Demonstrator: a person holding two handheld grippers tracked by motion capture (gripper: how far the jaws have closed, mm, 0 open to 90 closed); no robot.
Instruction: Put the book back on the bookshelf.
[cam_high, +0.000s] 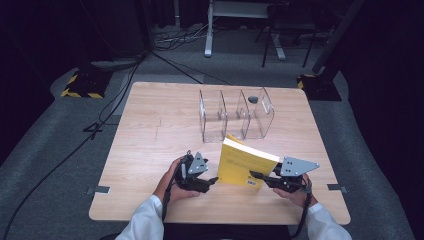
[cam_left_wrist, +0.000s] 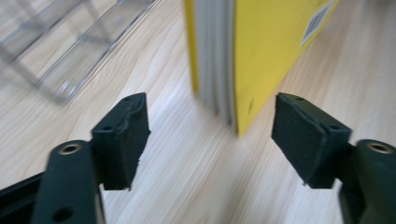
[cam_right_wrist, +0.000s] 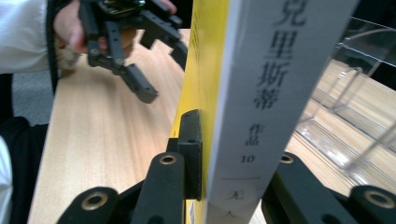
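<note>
Two tools are at work near my edge of the counter (cam_high: 150, 130). My left tool (cam_high: 212, 179) has its jaws spread apart, gripping nothing; the near corner of the yellow book (cam_left_wrist: 275, 51) stands just beyond its pads, untouched. The book stands on edge, tilted, at the near middle of the counter, just this side of the clear plastic organizer (cam_high: 235, 115). My right tool (cam_right_wrist: 229, 154) is clamped on the book's spine end, holding it up.
</note>
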